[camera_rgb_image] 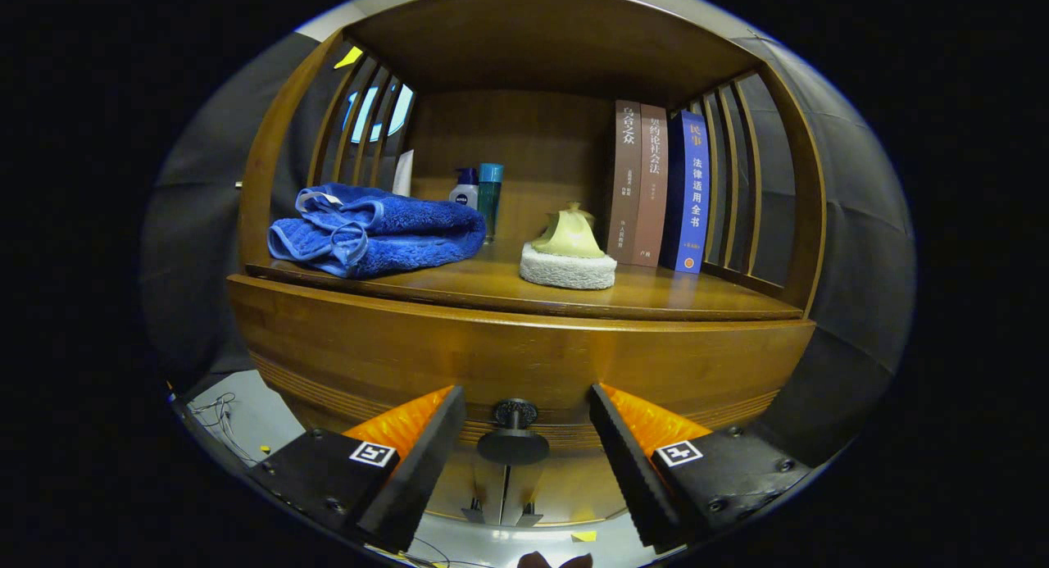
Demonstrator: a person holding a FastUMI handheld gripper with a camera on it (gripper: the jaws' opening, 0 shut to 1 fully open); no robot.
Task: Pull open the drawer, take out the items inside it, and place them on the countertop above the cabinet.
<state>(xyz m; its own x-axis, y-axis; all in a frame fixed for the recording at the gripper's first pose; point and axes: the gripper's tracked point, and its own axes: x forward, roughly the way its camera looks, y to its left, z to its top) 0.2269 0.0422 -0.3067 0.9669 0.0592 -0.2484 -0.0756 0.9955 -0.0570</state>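
Note:
A wooden cabinet stands right in front of me, its drawer front (pixel 524 363) closed. The drawer's dark round knob (pixel 513 437) sits between my two fingers, with a gap on each side. My gripper (pixel 520 420) is open, its black pads flanking the knob without touching it. Above the drawer lies the wooden countertop (pixel 672 293). What is inside the drawer is hidden.
On the countertop lie a folded blue towel (pixel 377 228), a white and yellow sponge-like piece (pixel 569 256), two small bottles (pixel 479 193) at the back and three upright books (pixel 660 187) on the right. Slatted wooden sides and a top board enclose the shelf space.

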